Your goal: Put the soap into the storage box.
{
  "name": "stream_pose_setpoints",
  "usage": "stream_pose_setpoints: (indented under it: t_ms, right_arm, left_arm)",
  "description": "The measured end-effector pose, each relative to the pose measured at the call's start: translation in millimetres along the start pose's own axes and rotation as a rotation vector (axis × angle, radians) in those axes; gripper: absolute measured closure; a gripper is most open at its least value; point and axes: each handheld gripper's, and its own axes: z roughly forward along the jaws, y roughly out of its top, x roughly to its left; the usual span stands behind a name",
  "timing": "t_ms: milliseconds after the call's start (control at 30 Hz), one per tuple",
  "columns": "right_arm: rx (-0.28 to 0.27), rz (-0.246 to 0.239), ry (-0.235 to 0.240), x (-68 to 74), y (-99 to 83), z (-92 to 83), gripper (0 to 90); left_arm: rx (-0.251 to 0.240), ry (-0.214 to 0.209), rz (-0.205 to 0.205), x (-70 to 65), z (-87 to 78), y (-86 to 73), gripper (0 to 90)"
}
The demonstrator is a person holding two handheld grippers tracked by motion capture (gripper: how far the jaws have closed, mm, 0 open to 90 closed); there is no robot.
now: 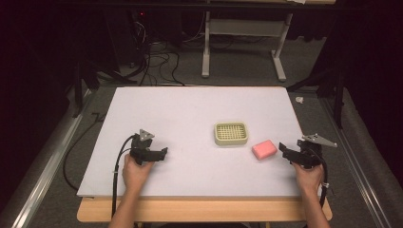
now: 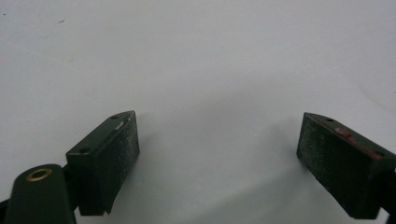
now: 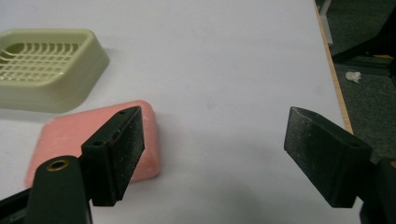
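A pink soap bar (image 1: 264, 149) lies on the white table (image 1: 190, 109) just right of a pale green slatted soap dish (image 1: 231, 133). My right gripper (image 1: 287, 151) is held low near the table's right edge, a short way right of the soap, jaws wide open and empty. In the right gripper view the soap (image 3: 70, 130) sits partly behind the left jaw, with the dish (image 3: 44, 67) beyond it, and the gripper (image 3: 212, 135) frames bare table. My left gripper (image 1: 161, 154) rests at front left, open over bare table (image 2: 215, 140).
The table's right edge (image 3: 334, 79) runs close to my right gripper, with grey floor beyond and a scrap of white paper (image 3: 353, 76) on it. Cables (image 1: 157, 61) and a white desk frame (image 1: 242, 47) stand behind the table. A wooden lip (image 1: 204, 209) fronts the table.
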Motion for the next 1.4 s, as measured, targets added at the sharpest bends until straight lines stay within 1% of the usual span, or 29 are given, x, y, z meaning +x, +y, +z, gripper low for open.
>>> stream_pose_setpoints:
  t_ms: [100, 267, 367, 400, 467, 600, 733, 800, 867, 900, 933, 1033, 1100, 1167, 1400]
  right_arm:
    - [-0.026, -0.003, 0.019, 2.7, -0.2, -5.8, 19.5]
    - [-0.046, -0.018, 0.041, 9.9, -1.3, -12.1, 17.9]
    - [-0.037, -0.025, 0.058, 15.9, -2.0, -13.2, 17.1]
    - [-0.038, -0.039, 0.063, 18.2, -2.5, -13.4, 16.7]
    - [-0.034, -0.043, 0.072, 22.5, -3.3, -13.9, 15.2]
    - [-0.027, -0.076, 0.087, 31.7, -3.5, -13.2, 13.3]
    - [-0.021, -0.09, 0.101, 39.0, -2.4, -9.8, 12.4]
    - [-0.011, -0.099, 0.102, 43.0, -1.4, -8.1, 12.3]
    - [-0.008, -0.119, 0.101, 46.1, -0.2, -6.0, 12.2]
    - [-0.005, -0.114, 0.103, 48.6, 0.2, -5.0, 12.2]
    - [-0.003, -0.125, 0.103, 49.2, 0.6, -4.1, 12.1]
    - [0.009, -0.132, 0.099, 54.7, 2.2, -0.6, 12.1]
    - [0.014, -0.143, 0.1, 56.3, 3.4, 1.5, 12.1]
    - [0.02, -0.143, 0.1, 58.3, 4.5, 4.1, 12.0]
    - [0.051, -0.16, 0.077, 66.1, 9.7, 12.1, 11.9]
  left_arm:
    - [0.0, 0.0, 0.001, 0.0, 0.0, 0.0, 13.3]
    - [0.001, -0.002, -0.001, 0.2, -0.2, 0.0, 13.4]
    - [0.001, -0.004, -0.003, 0.5, -0.4, 0.0, 13.7]
    - [0.001, -0.004, -0.003, 0.4, -0.3, 0.0, 13.7]
    - [0.0, -0.004, -0.004, 0.5, -0.4, 0.0, 13.9]
    - [0.0, -0.004, -0.004, 0.6, -0.4, -0.1, 14.0]
    - [-0.001, -0.004, -0.005, 0.5, -0.4, -0.1, 14.0]
    - [-0.002, -0.003, -0.005, 0.6, -0.3, -0.1, 14.1]
    - [-0.002, -0.003, -0.005, 0.6, -0.3, -0.1, 14.1]
    - [-0.002, -0.003, -0.006, 0.5, -0.3, -0.1, 14.1]
    - [-0.002, -0.003, -0.006, 0.5, -0.3, -0.1, 14.1]
    - [-0.002, -0.003, -0.005, 0.5, -0.3, -0.1, 14.1]
    - [-0.002, -0.003, -0.005, 0.5, -0.3, -0.1, 14.1]
    - [-0.002, -0.003, -0.005, 0.5, -0.3, -0.1, 14.1]
    - [-0.003, -0.005, -0.007, 0.9, -0.4, -0.2, 14.3]
